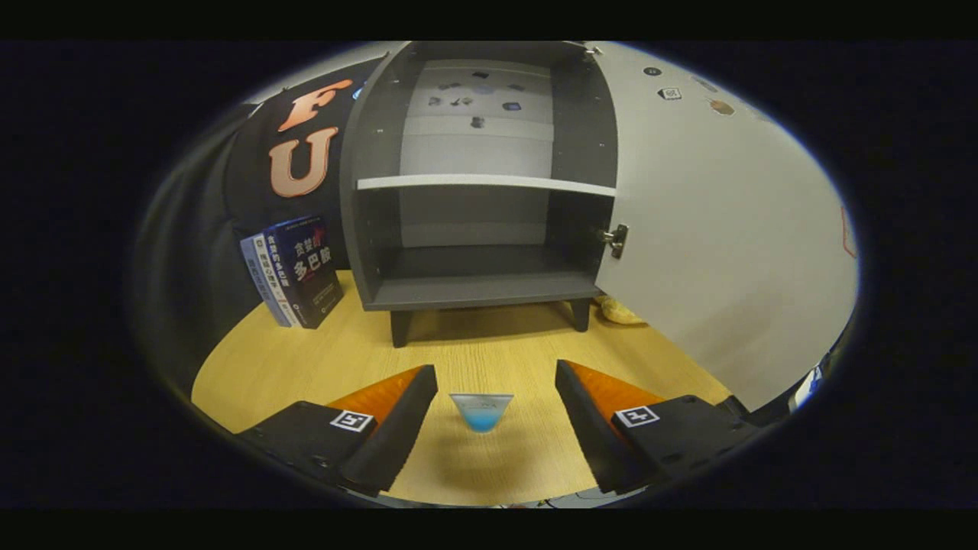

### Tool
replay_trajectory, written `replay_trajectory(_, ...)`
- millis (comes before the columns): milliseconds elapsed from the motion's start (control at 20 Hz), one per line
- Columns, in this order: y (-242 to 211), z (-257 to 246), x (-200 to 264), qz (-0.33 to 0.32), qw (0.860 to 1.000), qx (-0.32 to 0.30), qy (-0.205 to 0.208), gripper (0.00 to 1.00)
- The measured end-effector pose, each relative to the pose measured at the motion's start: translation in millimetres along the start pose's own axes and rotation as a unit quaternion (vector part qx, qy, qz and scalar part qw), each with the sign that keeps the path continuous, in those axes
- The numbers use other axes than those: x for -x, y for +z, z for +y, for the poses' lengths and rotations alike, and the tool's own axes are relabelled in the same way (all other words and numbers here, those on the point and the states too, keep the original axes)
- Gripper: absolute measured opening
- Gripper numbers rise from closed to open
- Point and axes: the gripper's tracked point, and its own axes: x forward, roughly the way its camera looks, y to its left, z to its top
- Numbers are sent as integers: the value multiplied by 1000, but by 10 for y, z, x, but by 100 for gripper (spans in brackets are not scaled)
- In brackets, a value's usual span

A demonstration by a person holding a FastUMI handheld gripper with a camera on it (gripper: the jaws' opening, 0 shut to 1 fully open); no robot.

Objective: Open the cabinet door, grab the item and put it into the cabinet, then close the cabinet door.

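the cabinet door (726, 229) stands swung wide to the right on its hinge (615, 240), so the step in hand is judged to be the grab. the item, a small clear cup with blue contents (481, 411), sits upright on the wooden surface (489, 359), between the two fingers of the claw (495, 416) and touching neither. the claw is spread apart, with free room on either side of the cup.

to grip well:
- keep the cup centred in the gap, so that both fingers meet it together and it is not pushed sideways.
- bring the claw low enough to catch the cup's body. it narrows toward the base, so a grip near the rim is likely to hold better than one low down.
- close slowly. the wall looks thin and may deform or slip.
- keep the cup upright on the lift, as the blue contents may spill.

the cabinet (481, 176) stands beyond the fingers. its lower compartment (481, 286) under the shelf (485, 182) is bare and lies nearest. the stack of books (294, 271) leans just left of the cabinet, so steer clear of it.
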Motion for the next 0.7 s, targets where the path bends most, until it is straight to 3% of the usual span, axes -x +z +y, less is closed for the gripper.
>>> replay_trajectory(350, -522, 77, -322, 71, 997, -4, 13, 97)
replay_trajectory(400, -523, 60, -340, 70, 997, -10, 11, 94)
replay_trajectory(450, -495, 62, -352, 66, 998, -18, 12, 76)
replay_trajectory(500, -501, 56, -343, 69, 997, -22, 12, 66)
replay_trajectory(700, -297, 76, -232, 67, 997, -33, 16, 64)
